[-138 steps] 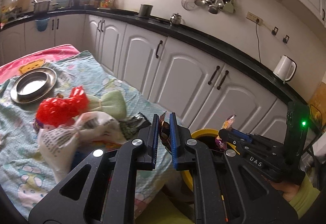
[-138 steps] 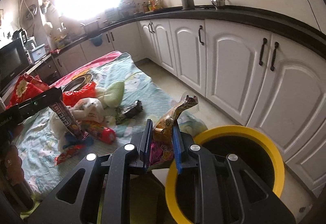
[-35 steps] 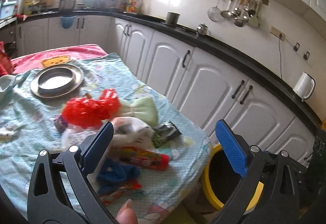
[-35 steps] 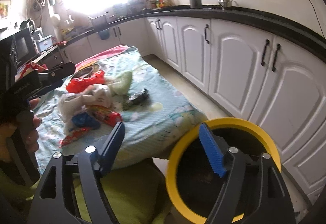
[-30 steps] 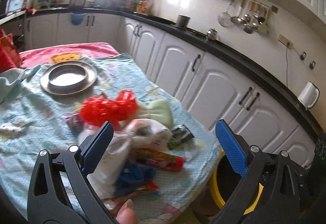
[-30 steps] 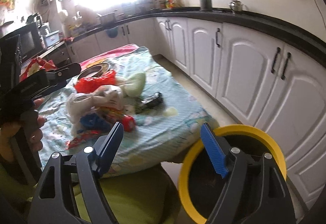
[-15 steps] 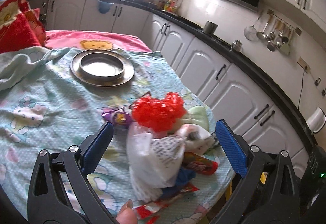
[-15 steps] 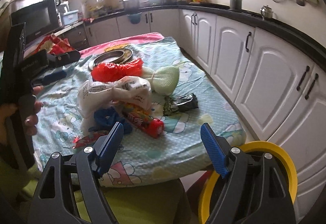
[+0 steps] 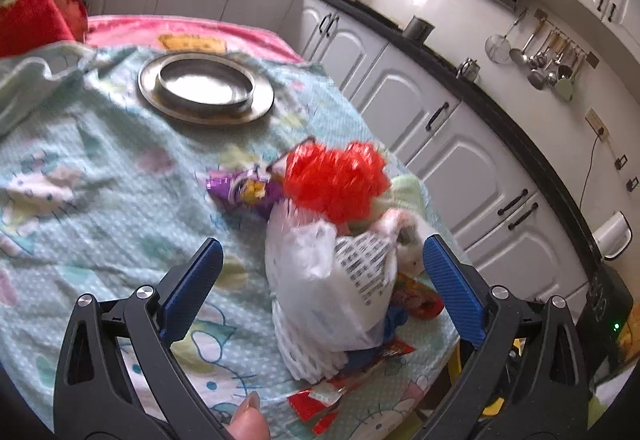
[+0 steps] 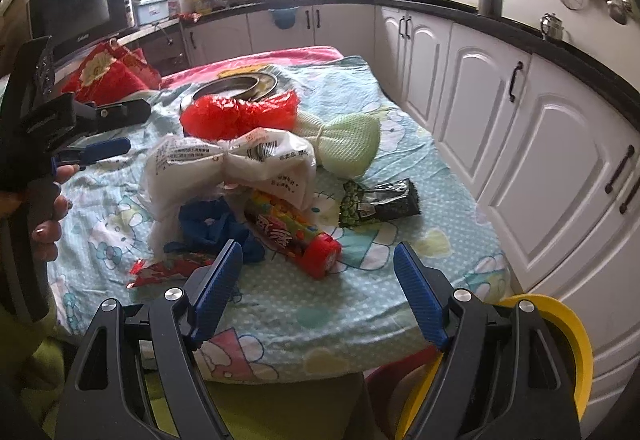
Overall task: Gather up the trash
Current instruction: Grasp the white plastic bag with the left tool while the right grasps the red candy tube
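Note:
Trash lies heaped on the table's light blue cloth (image 10: 280,304). A white plastic bag (image 9: 332,280) (image 10: 228,167) sits in the middle, with a red plastic bag (image 9: 336,183) (image 10: 240,115) and a pale green net bag (image 10: 348,147) behind it. A red snack tube (image 10: 296,236), blue crumpled plastic (image 10: 212,228), a dark green wrapper (image 10: 376,203), a red flat wrapper (image 10: 168,268) and a purple wrapper (image 9: 240,191) lie around. My left gripper (image 9: 320,280) is open, straddling the white bag from above. My right gripper (image 10: 318,284) is open, just in front of the snack tube.
A yellow-rimmed bin (image 10: 568,340) stands on the floor off the table's near right corner. A metal plate (image 9: 206,89) sits at the table's far end. White cabinets (image 10: 540,159) run along the right. A red cushion (image 10: 108,75) lies at the far left.
Both grippers released their wrappers over the bin, opened, and swung back from the bin to the table. Both now sit closer to the trash heap.

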Motion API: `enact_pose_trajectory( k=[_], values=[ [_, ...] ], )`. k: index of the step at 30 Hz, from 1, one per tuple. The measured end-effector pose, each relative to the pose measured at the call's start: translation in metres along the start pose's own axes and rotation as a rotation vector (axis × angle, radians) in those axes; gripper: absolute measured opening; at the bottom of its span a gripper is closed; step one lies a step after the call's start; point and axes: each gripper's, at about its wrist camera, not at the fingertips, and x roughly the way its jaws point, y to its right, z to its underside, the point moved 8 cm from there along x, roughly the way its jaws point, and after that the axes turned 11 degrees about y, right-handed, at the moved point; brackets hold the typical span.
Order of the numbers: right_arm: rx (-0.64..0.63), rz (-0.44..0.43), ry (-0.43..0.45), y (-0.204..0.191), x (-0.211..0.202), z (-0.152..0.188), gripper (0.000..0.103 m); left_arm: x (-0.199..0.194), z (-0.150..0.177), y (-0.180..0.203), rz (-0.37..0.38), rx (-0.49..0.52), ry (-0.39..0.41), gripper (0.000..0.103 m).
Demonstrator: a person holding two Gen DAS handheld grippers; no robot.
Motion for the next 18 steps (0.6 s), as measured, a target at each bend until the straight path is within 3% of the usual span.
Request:
enact_pose_trajectory(
  k=[9,18],
  values=[
    [-0.117,-0.042,-0.057,-0.011,0.043,0.002,0.075,0.021,0.021,-0.003,0.041,-0.042,-0.079,0.092],
    [-0.154,-0.092,-0.106,-0.014,0.075,0.000,0.063,0.029,0.033,0.000,0.045,-0.028,-0.114,0.089]
  ],
)
